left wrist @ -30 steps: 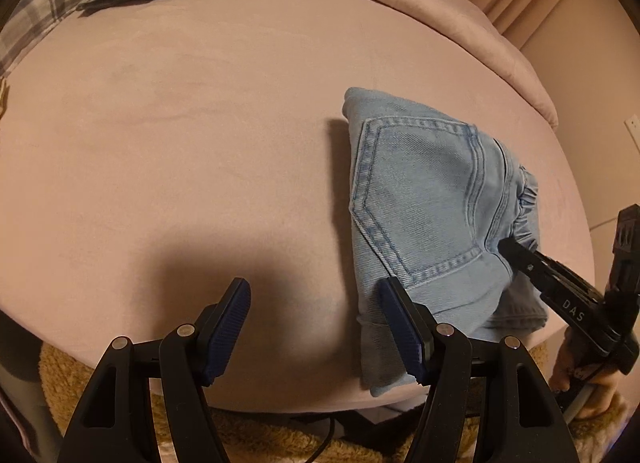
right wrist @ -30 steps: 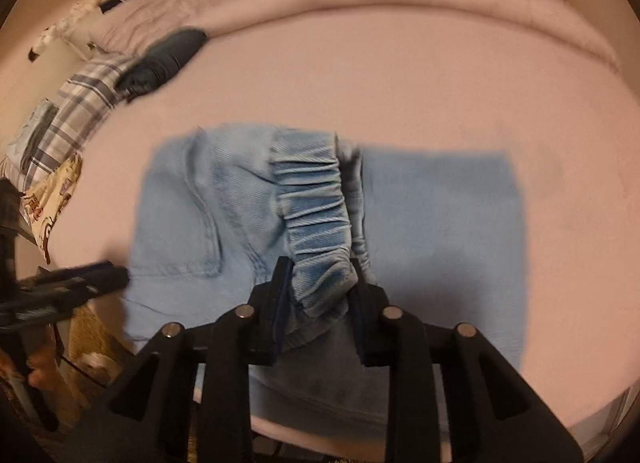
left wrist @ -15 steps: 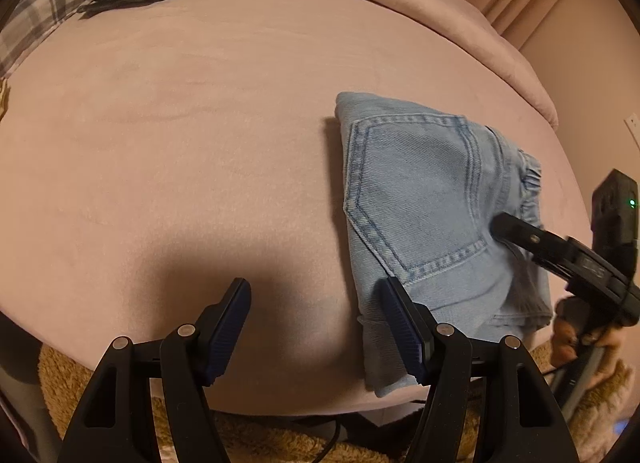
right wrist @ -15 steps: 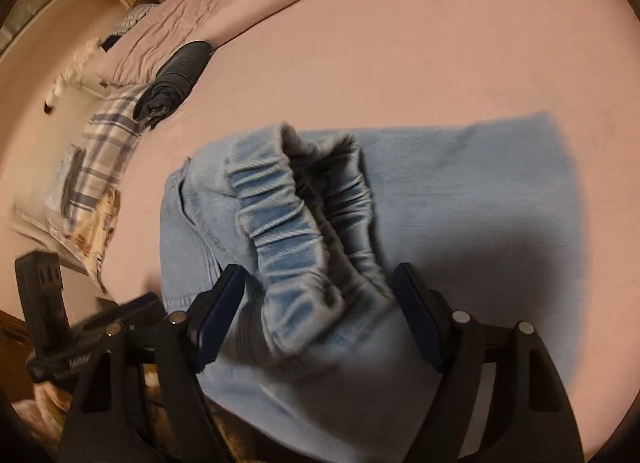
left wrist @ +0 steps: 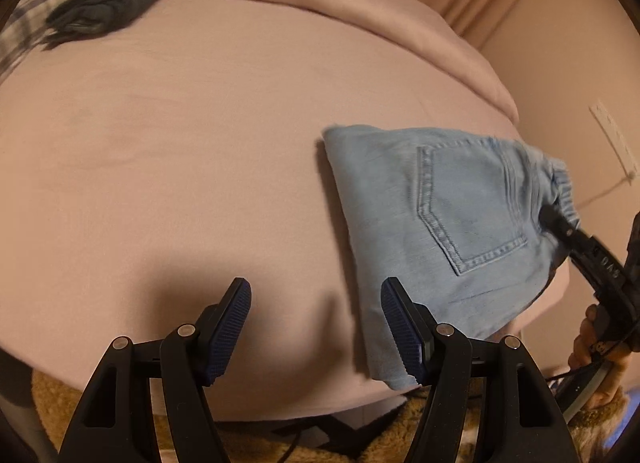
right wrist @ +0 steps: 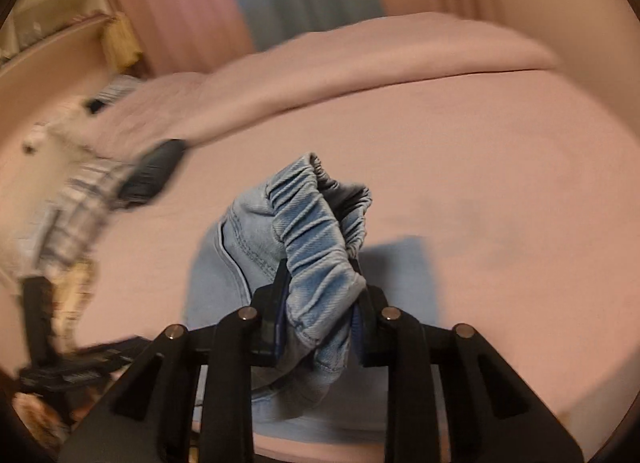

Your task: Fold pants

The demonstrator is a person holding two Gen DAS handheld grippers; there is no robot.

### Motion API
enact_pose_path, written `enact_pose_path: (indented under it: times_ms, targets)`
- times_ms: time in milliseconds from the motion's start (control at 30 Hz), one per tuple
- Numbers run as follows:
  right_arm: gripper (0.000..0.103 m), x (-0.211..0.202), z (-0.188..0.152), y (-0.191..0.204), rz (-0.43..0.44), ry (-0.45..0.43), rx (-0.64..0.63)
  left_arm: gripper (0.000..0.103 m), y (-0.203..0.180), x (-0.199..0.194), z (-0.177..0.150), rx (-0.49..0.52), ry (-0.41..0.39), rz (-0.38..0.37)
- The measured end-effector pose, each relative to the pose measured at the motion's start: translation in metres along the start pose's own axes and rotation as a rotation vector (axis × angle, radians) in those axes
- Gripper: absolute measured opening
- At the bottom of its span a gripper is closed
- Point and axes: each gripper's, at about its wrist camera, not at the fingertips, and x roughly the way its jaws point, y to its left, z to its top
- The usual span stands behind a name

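Note:
Light blue denim pants [left wrist: 452, 219] lie folded on the pink bed, back pocket up, near the bed's front right edge. My left gripper [left wrist: 316, 327] is open and empty, hovering just left of the pants' near corner. My right gripper [right wrist: 320, 315] is shut on the pants' elastic waistband [right wrist: 316, 247] and lifts it off the bed; it also shows in the left wrist view [left wrist: 560, 227] at the pants' right end.
A dark folded garment [left wrist: 104, 13] and a plaid cloth [left wrist: 20, 35] lie at the bed's far left. A rolled pink blanket [left wrist: 320, 3] runs along the far side. A tan fuzzy rug [left wrist: 120, 419] is below the bed edge.
My right gripper opened half a second ago, then shut again on the waistband and raised it. The pants shifted and turned on the bed. My left gripper stayed open.

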Motion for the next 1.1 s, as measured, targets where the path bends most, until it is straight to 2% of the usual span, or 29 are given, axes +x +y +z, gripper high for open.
enact_pose_path:
  times_ms: [133,200,300,400,467,600,633,700,767,833,900,933,1000,1100]
  targets:
    - [0.026,0.020,-0.035,-0.039,-0.094,0.126,0.075,0.067,-0.011,0.026,-0.003,0.022,0.059,-0.012]
    - [0.030,0.034,-0.050,-0.050,-0.108,0.169,0.087,0.067,-0.013,0.036,-0.002,0.028,0.072,-0.002]
    - [0.035,0.035,-0.052,-0.055,-0.117,0.170,0.097,0.067,-0.015,0.047,-0.004,0.039,0.083,0.026]
    - [0.043,0.028,-0.045,-0.045,-0.170,0.179,0.045,0.067,-0.019,0.048,-0.002,0.071,0.085,0.044]
    - [0.047,0.028,-0.039,-0.029,-0.198,0.177,0.012,0.067,-0.023,0.044,0.012,0.099,0.073,0.027]
    - [0.051,0.004,-0.029,-0.020,-0.235,0.138,-0.045,0.067,-0.027,0.036,0.052,0.133,-0.010,0.003]
    - [0.052,-0.001,-0.027,-0.015,-0.228,0.123,-0.054,0.066,-0.029,0.040,0.063,0.145,-0.022,0.002]
    - [0.055,-0.007,-0.027,-0.006,-0.193,0.105,-0.067,0.053,-0.034,0.054,0.082,0.165,-0.017,0.029]
    - [0.054,-0.002,-0.029,0.011,-0.113,0.114,-0.089,0.047,-0.038,0.070,0.091,0.175,0.001,0.034]
    - [0.049,0.014,-0.037,0.030,-0.014,0.170,-0.108,0.043,-0.034,0.087,0.093,0.157,0.036,0.010]
    - [0.032,0.033,-0.046,0.046,0.065,0.222,-0.131,0.043,-0.032,0.103,0.097,0.131,0.071,0.003]
    - [0.030,0.044,-0.051,0.053,0.093,0.252,-0.147,0.043,-0.030,0.105,0.098,0.123,0.067,-0.010]
    - [0.030,0.064,-0.061,0.059,0.089,0.308,-0.167,0.043,-0.030,0.103,0.099,0.120,0.073,-0.016]
    - [0.029,0.075,-0.068,0.059,0.061,0.321,-0.191,0.043,-0.024,0.102,0.101,0.106,0.088,-0.032]
